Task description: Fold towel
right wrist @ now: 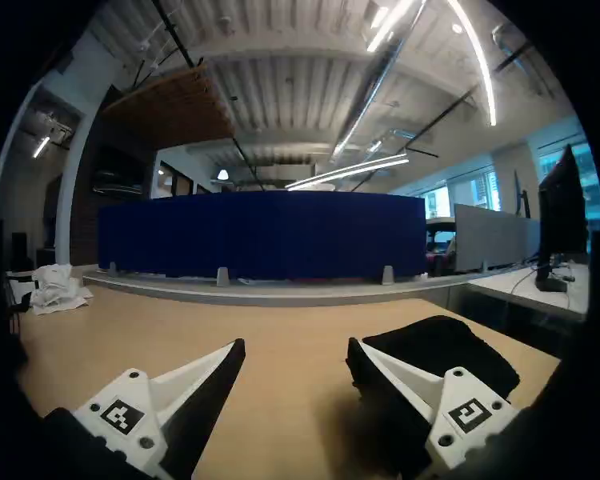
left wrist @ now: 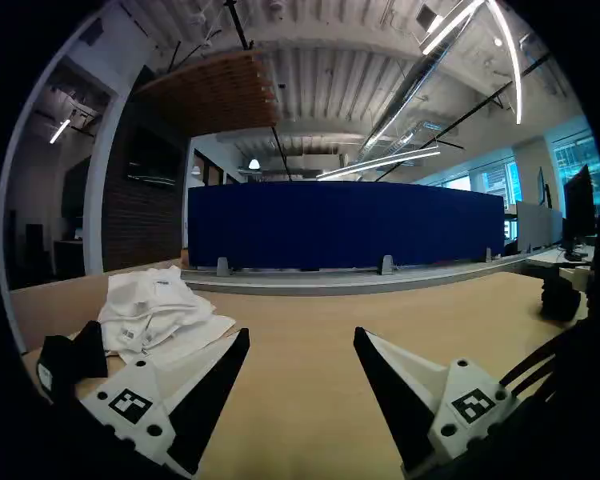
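Left gripper [left wrist: 301, 331] and right gripper [right wrist: 296, 342] hang wide open above a wooden table [left wrist: 316, 316]; a crumpled white towel [left wrist: 160, 316] lies on the table.

Light is supplied mainly by long ceiling light strips [left wrist: 513, 64], blown out to white. Bluish daylight is admitted by windows [left wrist: 582, 156]. The table [left wrist: 316, 384] is evenly, moderately lit; a soft shadow is cast at its near edge under the right gripper [right wrist: 294, 348]. Straight lines are bent toward the rim. Focus is sharp.
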